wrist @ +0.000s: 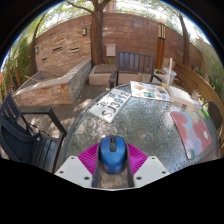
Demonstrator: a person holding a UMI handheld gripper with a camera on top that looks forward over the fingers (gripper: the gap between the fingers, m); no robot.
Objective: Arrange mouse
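Blue mouse sits between the tongs, magenta pads tight against both its sides; tongs clenched on it, mouse held at near edge of table. White finger shells flank pads left and right.

Table top: mottled grey-brown stone look, round-ish, dappled w/ sun. Beyond mouse, mid-table: printed sheet, black-and-white pattern, lying flat. Further off, second sheet w/ coloured pictures, also flat. Right of tongs: pink/red cloth-like item on table, detail unclear. Far right: clear cup w/ straw, upright, near second sheet.

Surroundings: outdoor patio. Dark metal chair near left, beside table. Another chair at far side. Low brick planter wall left, runs toward far brick wall. Tree trunk rises far centre. Cardboard box on ground by trunk, approx.
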